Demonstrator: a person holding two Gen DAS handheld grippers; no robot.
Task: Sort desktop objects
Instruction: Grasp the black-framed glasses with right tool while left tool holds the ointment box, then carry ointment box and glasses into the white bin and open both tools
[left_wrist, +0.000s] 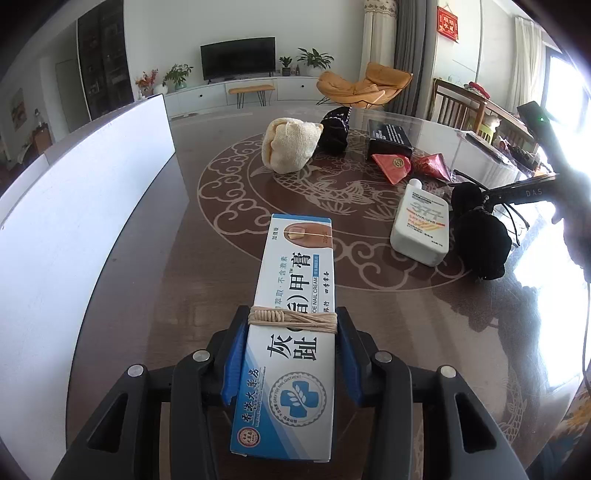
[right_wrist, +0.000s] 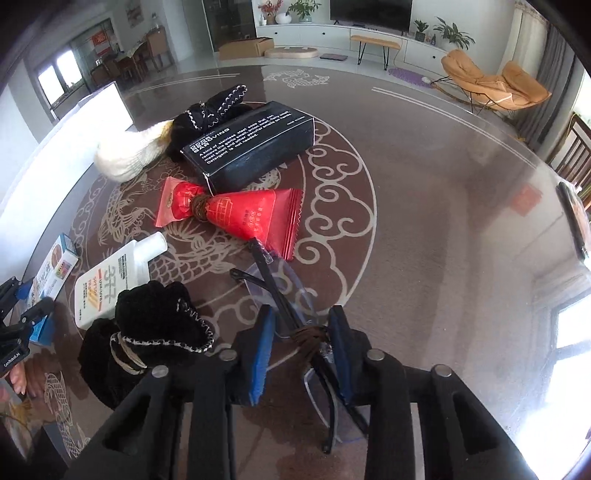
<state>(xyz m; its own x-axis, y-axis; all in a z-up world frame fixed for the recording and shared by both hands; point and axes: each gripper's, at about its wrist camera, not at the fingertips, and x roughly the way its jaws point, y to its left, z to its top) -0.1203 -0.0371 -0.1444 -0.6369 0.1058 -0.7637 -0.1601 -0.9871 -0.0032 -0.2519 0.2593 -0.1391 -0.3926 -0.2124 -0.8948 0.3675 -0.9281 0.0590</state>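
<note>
Blue-padded left gripper (left_wrist: 291, 325) tilts downward, clamping a cream box (left_wrist: 291, 295); the right gripper (right_wrist: 301, 332) angles down, jaws around folded glasses (right_wrist: 280, 291), grip unclear.

The left gripper (left_wrist: 291, 321) is held tilted down over the table (left_wrist: 166, 295), its blue pads clamped on the sides of a cream box (left_wrist: 295, 280). The right gripper (right_wrist: 301, 325) is pointed steeply down at the same table, its pads closed narrowly on folded glasses (right_wrist: 275, 284).

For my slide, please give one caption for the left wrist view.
Left hand-held gripper shut on a string-tied nail cream box above the patterned table.
</note>
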